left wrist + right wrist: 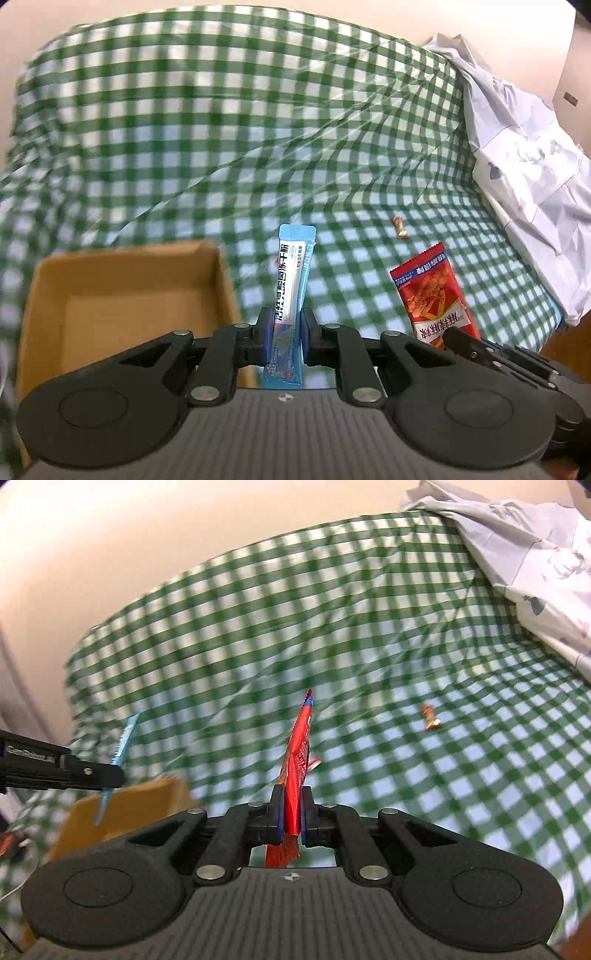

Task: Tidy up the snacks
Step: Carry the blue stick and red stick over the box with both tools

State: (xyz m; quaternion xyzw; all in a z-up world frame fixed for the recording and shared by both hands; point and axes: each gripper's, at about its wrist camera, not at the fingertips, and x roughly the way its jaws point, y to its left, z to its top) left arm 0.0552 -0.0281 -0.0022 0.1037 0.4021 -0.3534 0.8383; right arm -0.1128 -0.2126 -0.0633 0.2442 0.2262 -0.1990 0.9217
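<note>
My left gripper (pixel 284 332) is shut on a blue stick packet (pixel 291 284) and holds it upright just right of an open cardboard box (pixel 122 295). My right gripper (pixel 292 812) is shut on a red snack packet (pixel 297 753), seen edge-on. That red packet also shows in the left wrist view (pixel 432 299), at the right. The left gripper with the blue packet (pixel 123 738) shows at the left of the right wrist view, above the box (pixel 144 801). A small wrapped candy (pixel 400 227) lies on the checked cloth; it also shows in the right wrist view (pixel 430 717).
A green and white checked cloth (pixel 221 129) covers the surface. A crumpled white sheet (pixel 532 162) is heaped along the right side. Another small wrapper (pixel 314 763) lies on the cloth behind the red packet. A red item (pixel 7 843) lies at the far left edge.
</note>
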